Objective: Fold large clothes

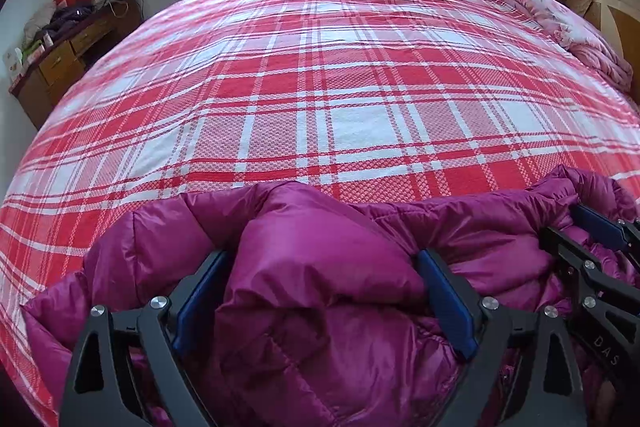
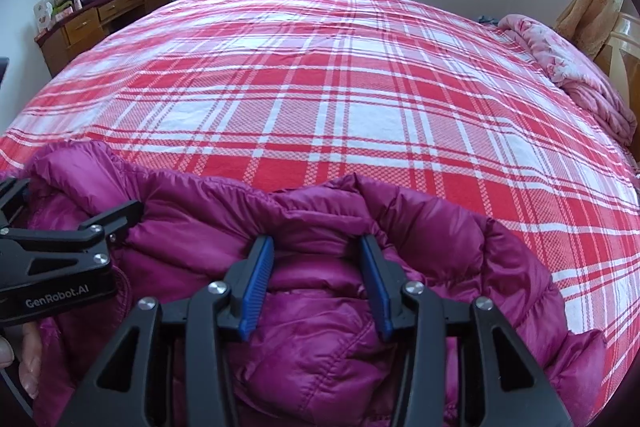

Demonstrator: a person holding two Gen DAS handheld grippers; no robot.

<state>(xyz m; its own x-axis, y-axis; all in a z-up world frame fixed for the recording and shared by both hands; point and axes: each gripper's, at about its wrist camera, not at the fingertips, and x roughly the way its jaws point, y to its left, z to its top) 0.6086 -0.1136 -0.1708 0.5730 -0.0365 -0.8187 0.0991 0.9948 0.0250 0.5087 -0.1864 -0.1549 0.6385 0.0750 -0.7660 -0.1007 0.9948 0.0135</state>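
Observation:
A magenta puffer jacket [image 1: 320, 307] lies bunched at the near edge of the bed. In the left wrist view my left gripper [image 1: 322, 257] stands wide, its blue pads pressed against a thick puffy fold that fills the gap. My right gripper [image 1: 570, 225] shows at the right edge, clamped on the same garment. In the right wrist view the jacket [image 2: 320, 327] bulges between the pads of the right gripper [image 2: 316, 243], which pinch a narrower fold near its top edge. The left gripper [image 2: 80, 195] sits at the left with cloth between its fingers.
A red and white plaid bedspread [image 1: 320, 87] covers the wide bed beyond the jacket. A pink floral quilt [image 1: 560, 23] is heaped at the far right by the headboard. A cluttered wooden desk [image 1: 68, 55] stands at the left wall. A person's fingers [image 2: 28, 359] show bottom left.

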